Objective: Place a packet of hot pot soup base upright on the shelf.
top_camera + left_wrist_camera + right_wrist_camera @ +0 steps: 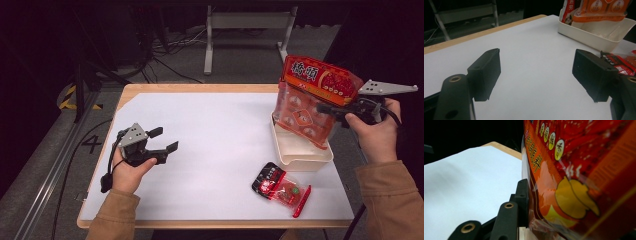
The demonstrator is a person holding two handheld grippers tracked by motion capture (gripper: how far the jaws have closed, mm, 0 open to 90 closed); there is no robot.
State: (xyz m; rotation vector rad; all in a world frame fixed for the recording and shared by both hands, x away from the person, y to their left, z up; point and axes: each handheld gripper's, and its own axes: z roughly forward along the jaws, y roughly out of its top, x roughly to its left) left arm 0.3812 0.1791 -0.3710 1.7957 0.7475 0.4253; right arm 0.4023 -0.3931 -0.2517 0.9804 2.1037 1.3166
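Over at the right edge of the tabletop, the right gripper is clamped on a big orange-red snack bag, its jaws pinching the bag's side. The bag stands nearly upright with its lower end inside a cream tray, which sits close to that right edge. In the right gripper view one black jaw presses flat against the printed bag. Near the left edge, the left gripper hovers low over the white surface with its jaws spread wide and nothing between them; the left gripper view shows bare tabletop between the two pads. A small red and black packet lies flat near the front right corner, just in front of the tray.
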